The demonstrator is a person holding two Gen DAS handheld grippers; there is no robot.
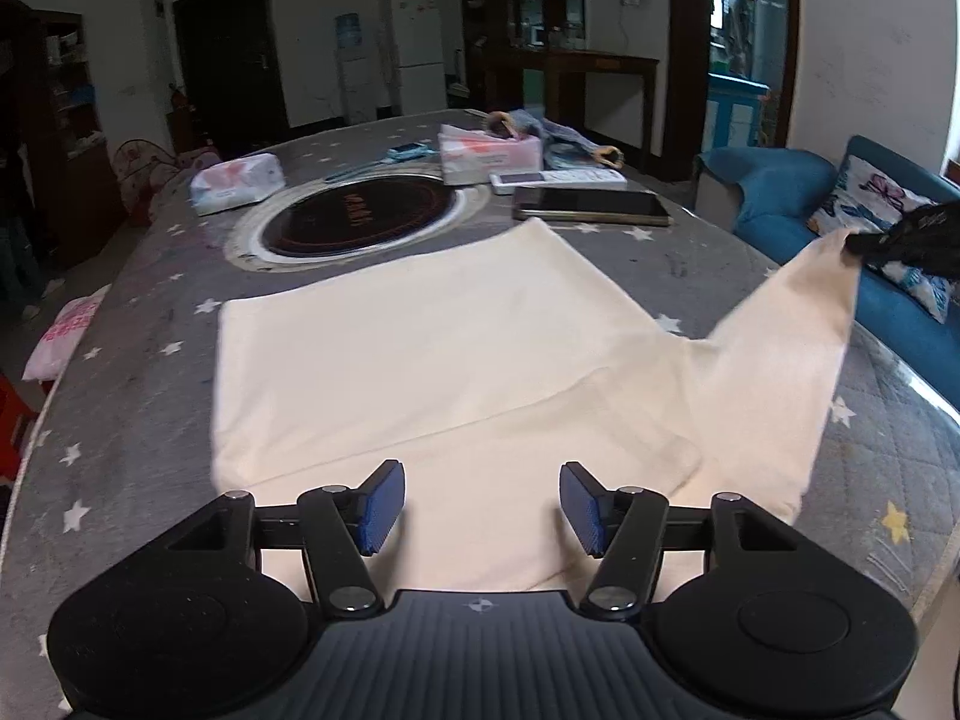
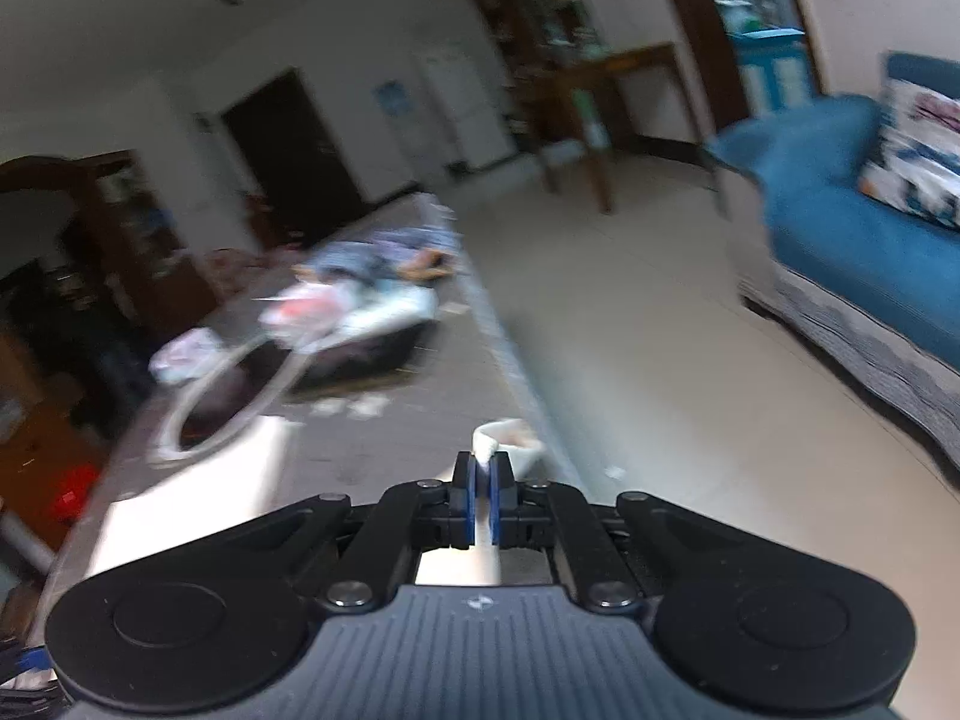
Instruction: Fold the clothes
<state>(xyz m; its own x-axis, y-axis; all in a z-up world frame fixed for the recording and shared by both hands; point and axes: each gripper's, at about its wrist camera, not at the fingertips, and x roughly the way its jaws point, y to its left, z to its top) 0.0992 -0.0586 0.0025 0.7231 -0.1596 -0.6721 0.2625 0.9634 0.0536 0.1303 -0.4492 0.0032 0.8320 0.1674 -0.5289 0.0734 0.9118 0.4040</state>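
Cream garment (image 1: 420,360): corner pinched in right gripper (image 2: 480,501) jaws; left gripper (image 1: 482,507) jaws wide above it.

Cream garment (image 1: 420,360) on grey star-patterned tablecloth (image 1: 132,420) (white stars), beside a blue sofa (image 1: 780,198)

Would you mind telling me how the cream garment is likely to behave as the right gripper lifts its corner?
Probably floppy: the cream garment drapes and sags from the right gripper down to the table. Likely light, since a small pinch holds that raised flap. The rest may drag across the cloth, as the open left gripper pins nothing.
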